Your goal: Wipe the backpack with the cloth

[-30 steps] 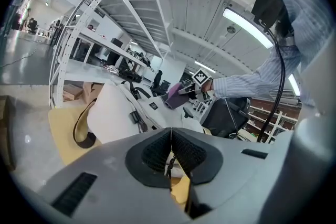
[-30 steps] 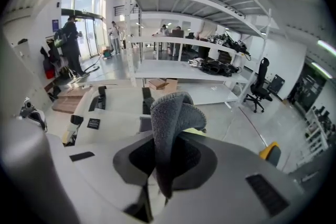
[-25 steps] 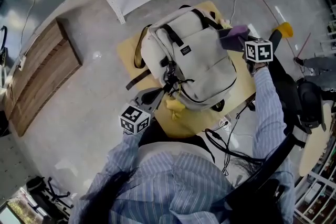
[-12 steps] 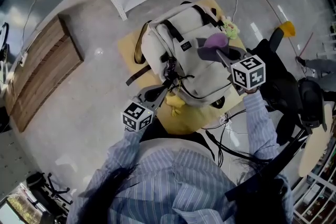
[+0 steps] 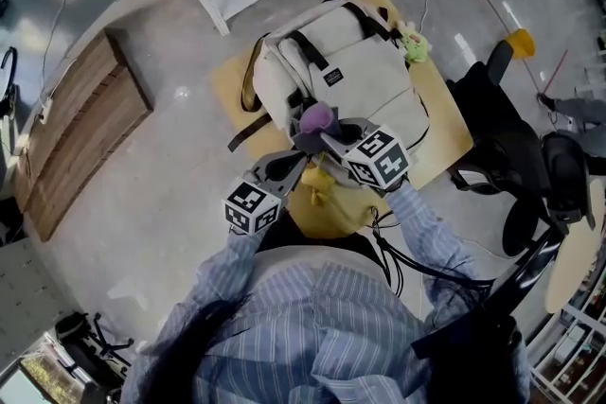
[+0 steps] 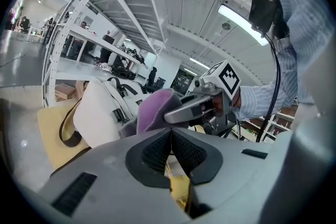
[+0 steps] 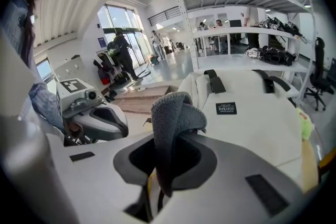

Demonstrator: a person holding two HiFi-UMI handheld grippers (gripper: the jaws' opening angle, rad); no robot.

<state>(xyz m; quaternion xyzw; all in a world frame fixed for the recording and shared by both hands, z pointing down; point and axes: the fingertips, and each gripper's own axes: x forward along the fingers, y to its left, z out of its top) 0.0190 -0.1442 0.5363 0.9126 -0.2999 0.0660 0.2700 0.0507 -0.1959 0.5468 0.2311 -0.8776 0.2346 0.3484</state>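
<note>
My right claw (image 5: 323, 136) pinches the cloth (image 5: 317, 118) with its fold outward, ready to rub the backpack (image 5: 355, 76) at its near end. My left claw (image 5: 293, 162) is closed, pads together, just beside. The backpack lies flat on the surface (image 5: 229, 88), its long axis pointing away from me and the straps at the far end.

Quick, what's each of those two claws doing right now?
Left gripper: closed, nothing visible between its jaws.
Right gripper: closed on the cloth.

backpack (image 5: 365, 76): cream, black straps (image 5: 311, 61) | cloth (image 5: 317, 118): purple-grey | table (image 5: 445, 128): pale yellow | sleeve (image 5: 426, 232): blue striped
</note>
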